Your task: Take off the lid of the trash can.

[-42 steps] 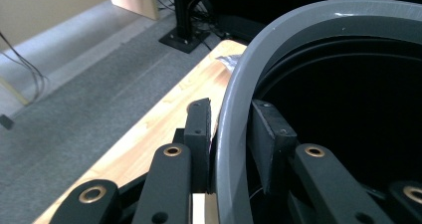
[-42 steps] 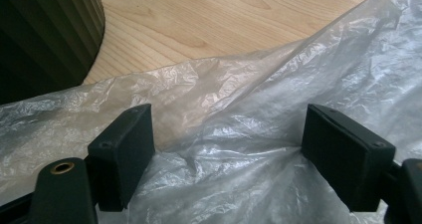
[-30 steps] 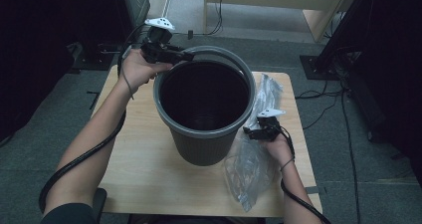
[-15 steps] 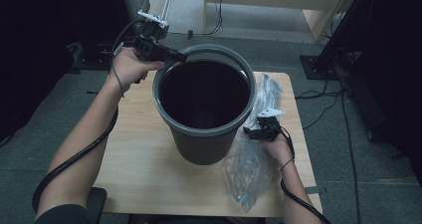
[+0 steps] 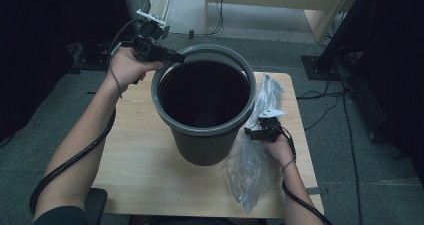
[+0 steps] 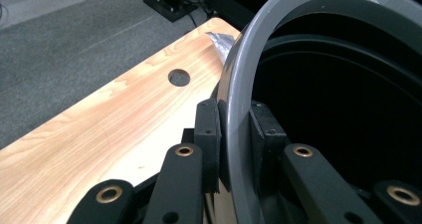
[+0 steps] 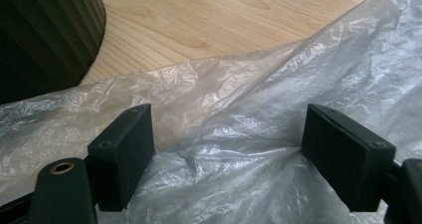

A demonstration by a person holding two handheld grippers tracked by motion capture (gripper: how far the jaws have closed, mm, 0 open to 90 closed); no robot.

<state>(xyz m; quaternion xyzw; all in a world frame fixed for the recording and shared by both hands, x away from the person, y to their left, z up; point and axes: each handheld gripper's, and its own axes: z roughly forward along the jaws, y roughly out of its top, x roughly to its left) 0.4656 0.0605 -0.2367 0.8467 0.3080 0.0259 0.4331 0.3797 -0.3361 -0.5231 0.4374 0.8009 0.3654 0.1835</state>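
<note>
High view: left hand-held gripper (image 5: pixel 176 59) newly clamped on bin rim (image 5: pixel 200 51)

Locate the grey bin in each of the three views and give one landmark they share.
High view: grey bin stands mid-table, rim pinched by the left gripper.
Left gripper view: its rim arcs up the right side, between the jaws.
Right gripper view: its ribbed wall is at upper left.
Shared landmark: wooden table.

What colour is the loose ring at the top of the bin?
The ring is plain light grey, lighter than the dark grey bin. The left gripper view shows it best.
</note>
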